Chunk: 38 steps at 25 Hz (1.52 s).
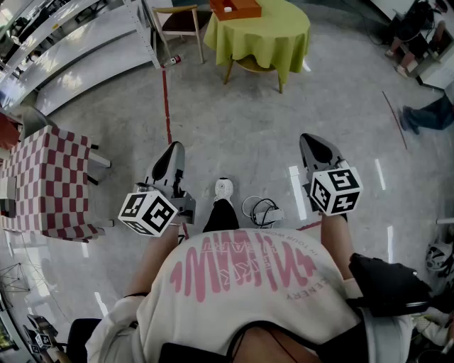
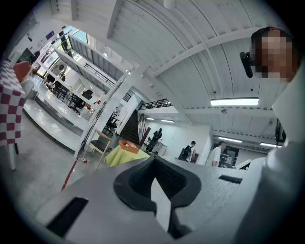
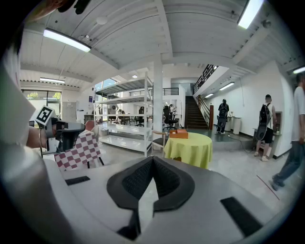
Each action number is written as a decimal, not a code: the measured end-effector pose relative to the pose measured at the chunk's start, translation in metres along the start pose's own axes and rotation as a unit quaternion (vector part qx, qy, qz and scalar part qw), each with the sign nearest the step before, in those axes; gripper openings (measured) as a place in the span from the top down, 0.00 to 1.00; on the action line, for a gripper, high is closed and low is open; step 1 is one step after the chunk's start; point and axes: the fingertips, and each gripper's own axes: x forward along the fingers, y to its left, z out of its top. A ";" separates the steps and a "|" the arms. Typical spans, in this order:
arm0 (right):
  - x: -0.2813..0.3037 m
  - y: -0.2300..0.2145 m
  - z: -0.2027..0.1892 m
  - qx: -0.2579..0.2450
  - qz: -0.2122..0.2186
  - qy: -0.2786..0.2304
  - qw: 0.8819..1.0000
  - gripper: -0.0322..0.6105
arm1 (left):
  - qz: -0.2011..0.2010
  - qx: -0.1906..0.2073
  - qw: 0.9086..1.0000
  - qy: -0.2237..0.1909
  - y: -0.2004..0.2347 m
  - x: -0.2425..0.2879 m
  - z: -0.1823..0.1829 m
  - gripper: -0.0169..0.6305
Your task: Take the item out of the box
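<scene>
An orange box [image 1: 236, 8] stands on a round table with a yellow-green cloth [image 1: 269, 39], far ahead across the floor. Something small and white shows inside the box. The same box [image 3: 178, 134] appears small in the right gripper view, and the box [image 2: 128, 146] also shows in the left gripper view. My left gripper [image 1: 172, 151] and right gripper [image 1: 313, 143] are held in front of the person's body, well short of the table, over bare floor. Both have their jaws closed together with nothing between them, as the left gripper [image 2: 153, 160] and right gripper [image 3: 152, 160] show close up.
A wooden chair [image 1: 181, 21] stands left of the round table. A red-and-white checkered table [image 1: 50, 177] is at the left, with metal shelving [image 3: 126, 112] behind. A red floor line [image 1: 167, 99] and a coiled cable [image 1: 261, 210] lie ahead. People [image 3: 264, 126] stand at the back right.
</scene>
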 end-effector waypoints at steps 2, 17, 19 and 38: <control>0.004 -0.002 0.000 0.006 0.000 0.000 1.000 0.94 | -0.003 0.000 1.000 0.004 0.000 0.004 -0.001 0.96; 0.101 -0.021 0.028 0.030 0.008 0.002 1.000 0.94 | -0.006 -0.020 1.000 -0.023 0.073 0.066 0.037 0.96; 0.125 -0.025 0.044 0.036 0.014 -0.001 0.999 0.94 | -0.016 -0.009 1.000 -0.013 0.081 0.089 0.046 0.96; 0.266 -0.071 0.156 -0.011 -0.008 -0.042 0.999 0.94 | -0.068 0.017 0.997 -0.034 0.154 0.248 0.140 0.96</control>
